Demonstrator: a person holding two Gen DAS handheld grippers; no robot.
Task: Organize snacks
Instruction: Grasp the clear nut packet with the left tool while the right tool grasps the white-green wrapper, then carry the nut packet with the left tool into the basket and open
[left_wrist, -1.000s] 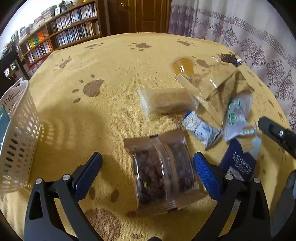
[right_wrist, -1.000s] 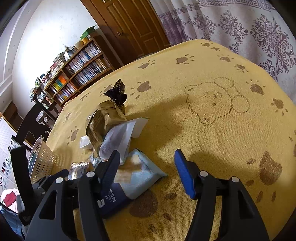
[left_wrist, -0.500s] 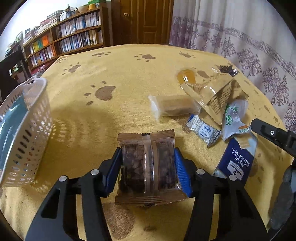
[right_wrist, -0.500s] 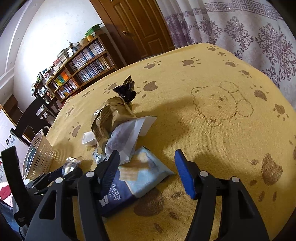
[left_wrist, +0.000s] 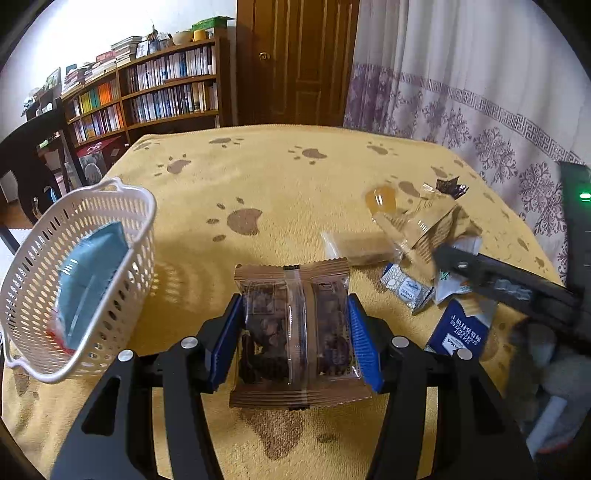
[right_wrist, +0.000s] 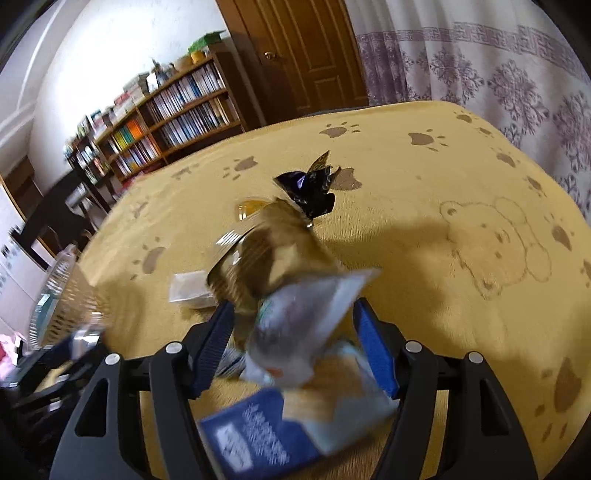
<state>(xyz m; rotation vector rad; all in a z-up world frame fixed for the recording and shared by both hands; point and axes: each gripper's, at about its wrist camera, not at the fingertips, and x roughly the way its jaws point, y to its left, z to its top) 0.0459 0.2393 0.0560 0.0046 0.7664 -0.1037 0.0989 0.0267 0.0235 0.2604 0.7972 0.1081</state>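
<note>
A yellow paw-print cloth (left_wrist: 295, 177) covers the whole working surface and fills the middle of both views. At the left edge of the left wrist view stands a white perforated basket (left_wrist: 122, 258) with a teal packet (left_wrist: 88, 273) leaning inside it.

In the lower centre of that view, the left gripper (left_wrist: 295, 339) has its blue pads pressed against both long sides of a brown-edged clear pack of dark nut clusters (left_wrist: 295, 325), apparently held clear of the cloth. The pack looks light, with crinkly film that may slip; gripping across the filled middle, as here, seems safer than the flat sealed ends, though a hard squeeze could crush the brittle contents.

To the right lies the loose pile: a tan foil bag (left_wrist: 432, 225), a navy cracker packet (left_wrist: 461, 332), and a small white sachet (left_wrist: 406, 291).

In the blurred right wrist view, the right gripper (right_wrist: 295, 343) has its fingers spread either side of a pale crumpled wrapper (right_wrist: 299, 332), not visibly clamping it.
</note>
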